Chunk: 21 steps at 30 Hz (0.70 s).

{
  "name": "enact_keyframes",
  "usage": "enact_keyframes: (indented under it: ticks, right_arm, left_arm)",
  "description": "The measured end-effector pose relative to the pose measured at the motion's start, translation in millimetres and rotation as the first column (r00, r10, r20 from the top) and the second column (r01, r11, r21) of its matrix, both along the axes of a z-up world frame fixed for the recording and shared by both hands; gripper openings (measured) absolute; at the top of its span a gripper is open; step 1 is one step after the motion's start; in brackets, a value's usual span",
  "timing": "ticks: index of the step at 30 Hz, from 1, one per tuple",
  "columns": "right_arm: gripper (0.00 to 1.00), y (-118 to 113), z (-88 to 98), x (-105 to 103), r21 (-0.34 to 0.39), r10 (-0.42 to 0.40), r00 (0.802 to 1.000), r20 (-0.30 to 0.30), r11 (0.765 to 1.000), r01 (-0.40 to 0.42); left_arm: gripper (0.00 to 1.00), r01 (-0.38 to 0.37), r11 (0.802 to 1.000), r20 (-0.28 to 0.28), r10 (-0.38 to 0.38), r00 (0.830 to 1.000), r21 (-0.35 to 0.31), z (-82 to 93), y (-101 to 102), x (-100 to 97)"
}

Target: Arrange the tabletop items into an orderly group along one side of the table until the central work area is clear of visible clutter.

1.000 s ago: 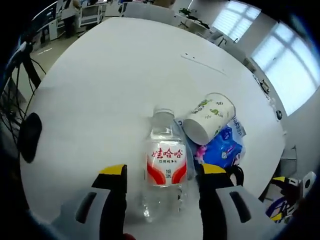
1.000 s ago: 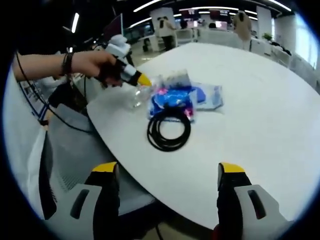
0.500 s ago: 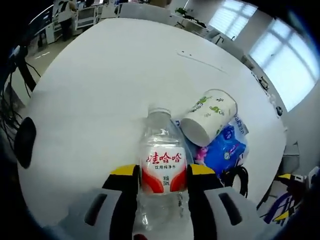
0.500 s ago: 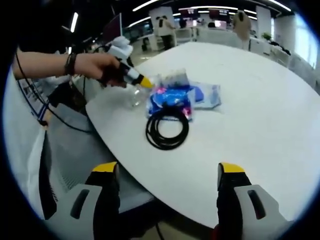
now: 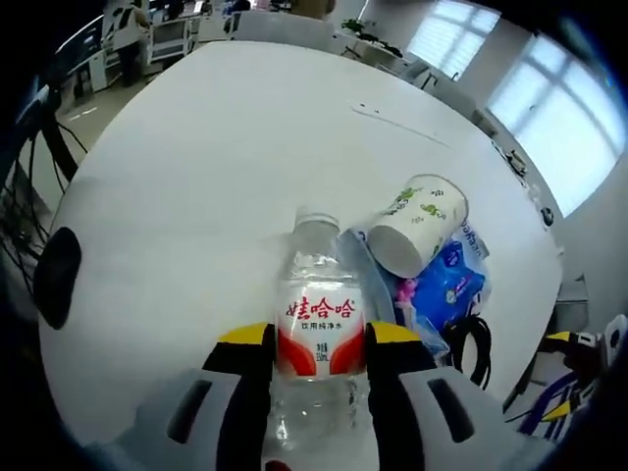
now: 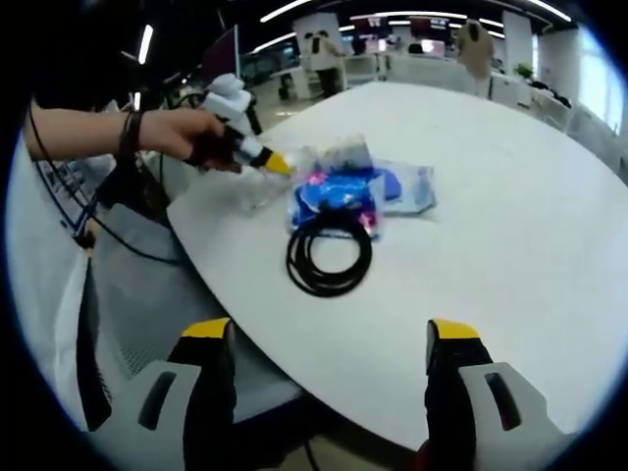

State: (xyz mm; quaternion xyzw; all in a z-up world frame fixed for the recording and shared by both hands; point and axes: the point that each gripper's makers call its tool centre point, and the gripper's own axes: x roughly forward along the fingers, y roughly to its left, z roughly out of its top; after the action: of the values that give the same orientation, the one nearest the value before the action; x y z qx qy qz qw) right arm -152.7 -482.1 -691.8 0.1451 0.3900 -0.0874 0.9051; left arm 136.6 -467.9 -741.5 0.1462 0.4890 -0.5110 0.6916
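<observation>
Left gripper view: we log the water bottle (image 5: 317, 334) at six o'clock, clamped at its label by our left gripper (image 5: 317, 345); light, slippery, crushable. Right gripper (image 6: 332, 345) gapes unladen.

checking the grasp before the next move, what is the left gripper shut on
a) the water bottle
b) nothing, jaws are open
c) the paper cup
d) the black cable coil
a: in the left gripper view the left gripper has both jaws pressed against the sides of the water bottle, at its red and white label.
</observation>
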Motion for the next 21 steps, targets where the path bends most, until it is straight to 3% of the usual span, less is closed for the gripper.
enact_keyframes:
  ticks: [15, 18, 21]
  right_arm:
    - [0.78, 1, 0.4, 4, -0.001, 0.008, 1.000, 0.000, 1.000, -0.008]
    - [0.78, 1, 0.3, 4, 0.000, 0.008, 1.000, -0.001, 1.000, -0.008]
    - [0.78, 2, 0.1, 3, 0.001, 0.005, 1.000, -0.003, 1.000, -0.005]
  left_arm:
    - [0.38, 0.000, 0.999, -0.002, 0.000, 1.000, 0.055, -0.9, 17, 4.3]
    - [0.46, 0.021, 0.997, -0.003, -0.021, 1.000, 0.080, -4.4, 13, 4.0]
    - [0.47, 0.024, 0.997, -0.006, -0.024, 1.000, 0.074, -5.7, 9, 4.0]
